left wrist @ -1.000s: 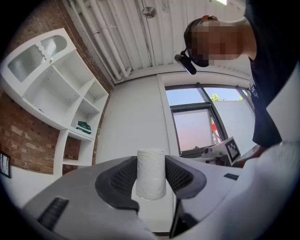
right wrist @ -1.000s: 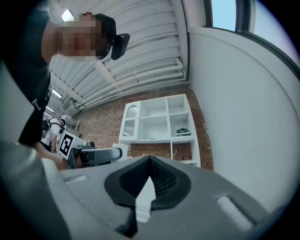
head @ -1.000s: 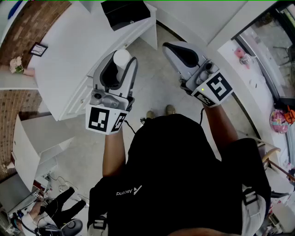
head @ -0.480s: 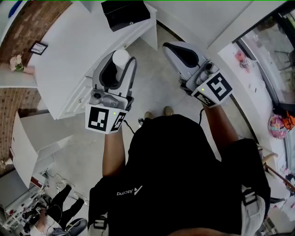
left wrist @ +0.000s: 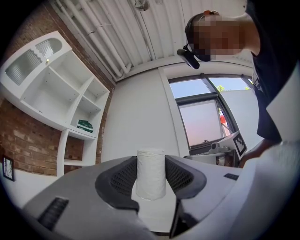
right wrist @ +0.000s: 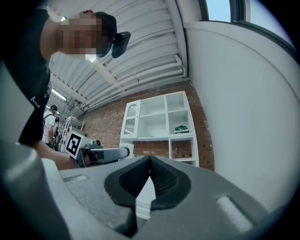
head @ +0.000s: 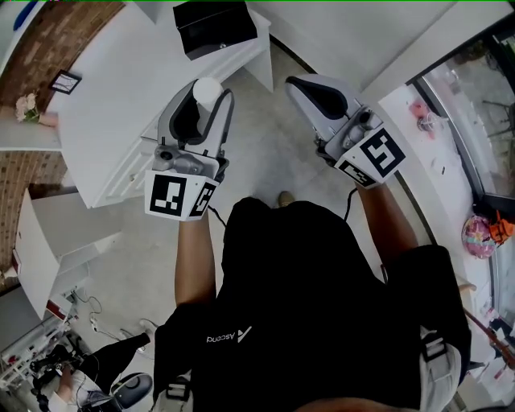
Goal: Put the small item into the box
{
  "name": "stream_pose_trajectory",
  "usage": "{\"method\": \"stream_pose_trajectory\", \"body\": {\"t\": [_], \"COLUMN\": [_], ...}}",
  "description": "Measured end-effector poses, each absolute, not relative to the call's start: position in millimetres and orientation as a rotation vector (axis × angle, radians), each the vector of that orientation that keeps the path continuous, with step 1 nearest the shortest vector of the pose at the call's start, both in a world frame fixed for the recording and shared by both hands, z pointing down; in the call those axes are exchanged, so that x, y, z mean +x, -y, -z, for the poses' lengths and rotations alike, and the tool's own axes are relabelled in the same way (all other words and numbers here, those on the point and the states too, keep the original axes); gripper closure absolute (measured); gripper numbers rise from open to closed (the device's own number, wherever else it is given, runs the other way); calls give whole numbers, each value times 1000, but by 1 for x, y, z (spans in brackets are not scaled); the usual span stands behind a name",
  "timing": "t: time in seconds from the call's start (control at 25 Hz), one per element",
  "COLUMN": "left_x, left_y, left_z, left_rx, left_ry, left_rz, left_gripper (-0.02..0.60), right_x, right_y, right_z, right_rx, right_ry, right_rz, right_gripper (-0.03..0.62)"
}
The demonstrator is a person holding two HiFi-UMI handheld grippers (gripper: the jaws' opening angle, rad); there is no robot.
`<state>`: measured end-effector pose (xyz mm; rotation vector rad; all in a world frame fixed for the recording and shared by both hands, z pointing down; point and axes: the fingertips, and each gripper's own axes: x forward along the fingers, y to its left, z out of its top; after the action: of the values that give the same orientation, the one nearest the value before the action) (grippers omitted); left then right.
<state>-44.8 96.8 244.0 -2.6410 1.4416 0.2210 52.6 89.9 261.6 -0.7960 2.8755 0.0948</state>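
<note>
The left gripper (head: 206, 96) grips a small white cylindrical roll (left wrist: 151, 174) upright between its fingers. The left gripper view shows both pads pressing its sides, which the head view half hides. The right gripper (head: 299, 82) has its fingers closed together and empty, with open pale floor (head: 265, 153) between the two. The left fingertips now overlap the white bench (head: 113, 96) edge, nearer than a second ago. The black box (head: 214, 24) sits farther back on it, in neither gripper view.
</note>
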Motion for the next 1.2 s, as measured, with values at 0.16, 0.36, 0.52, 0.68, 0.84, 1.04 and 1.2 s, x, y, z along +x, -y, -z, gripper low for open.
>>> {"method": "stream_pose_trajectory", "body": {"t": [0.16,0.36,0.52,0.68,0.84,1.04,1.2], "left_x": [-48,-54,-62,-69,-82,-103,-115], "left_y": [-75,-40,-5,35,81,136,173], "left_z": [-247,-250,-254,-264,-282,-306,-325], "left_rx": [-2642,-2651,-2662,-2689,-2742,-2792,-2842], "left_ry": [-1470,-1476,-1462,-1443,-1418,-1374,-1345], "left_rz": [-200,-183,-189,-173,-115,-37,20], "left_gripper": [405,405,405,405,405,405,405], "right_x": [55,51,43,33,16,-8,-25], "right_y": [-73,-43,-14,22,61,109,142], "right_z": [-264,-270,-275,-281,-284,-289,-296], "right_rx": [-793,-798,-817,-848,-876,-923,-971], "right_ry": [-2884,-2896,-2904,-2915,-2926,-2932,-2944], "right_rz": [-82,-72,-70,-68,-62,-53,-50], "right_gripper": [594,594,594,594,594,594,594]}}
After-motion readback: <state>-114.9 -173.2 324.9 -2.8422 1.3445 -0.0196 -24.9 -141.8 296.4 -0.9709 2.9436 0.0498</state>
